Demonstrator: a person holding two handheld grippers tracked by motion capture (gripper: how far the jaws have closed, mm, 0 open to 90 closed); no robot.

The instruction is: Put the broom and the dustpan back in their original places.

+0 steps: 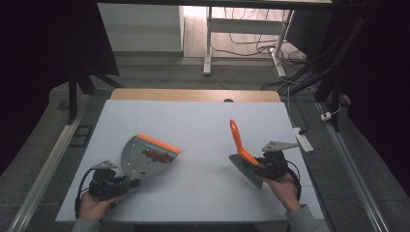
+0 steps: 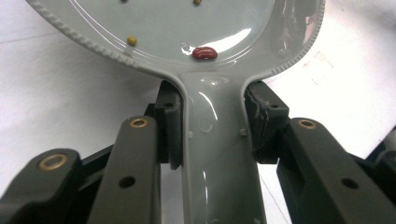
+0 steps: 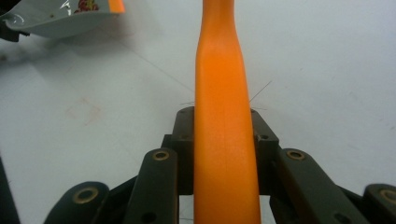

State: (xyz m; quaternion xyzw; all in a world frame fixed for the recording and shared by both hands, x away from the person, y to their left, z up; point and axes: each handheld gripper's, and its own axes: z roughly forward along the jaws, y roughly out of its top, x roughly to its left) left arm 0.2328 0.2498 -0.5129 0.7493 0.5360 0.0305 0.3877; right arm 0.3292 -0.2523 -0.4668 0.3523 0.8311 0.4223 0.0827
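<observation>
Down at the near left of the white tabletop (image 1: 203, 125), the left hand-held gripper (image 1: 126, 182) was clamped on the handle of a grey dustpan (image 1: 145, 157). In the left gripper view its two black pads pressed against both sides of that grey handle (image 2: 217, 154), just below where it widened into the pan. The dustpan had an orange front lip (image 1: 158, 143) and pointed away from the person, toward the middle of the tabletop. A heap of red beans (image 1: 157, 155) lay in it close behind the lip. Nearer the handle, a single red bean (image 2: 204, 52) and a small yellowish grain (image 2: 132, 41) sat on the glossy pan floor.

At the near right, the right hand-held gripper (image 1: 256, 166) was closed on a hand brush (image 1: 244, 159). Its orange handle (image 1: 237, 137) stuck up and away from the person, and the dark bristle head (image 1: 246, 171) hung low over the tabletop beside the gripper. In the right gripper view the orange handle (image 3: 226, 140) ran straight up between the jaws, held tight on both sides, with the dustpan (image 3: 60, 18) in the far upper left corner. Brush and dustpan were well apart, with bare white tabletop between them.
</observation>
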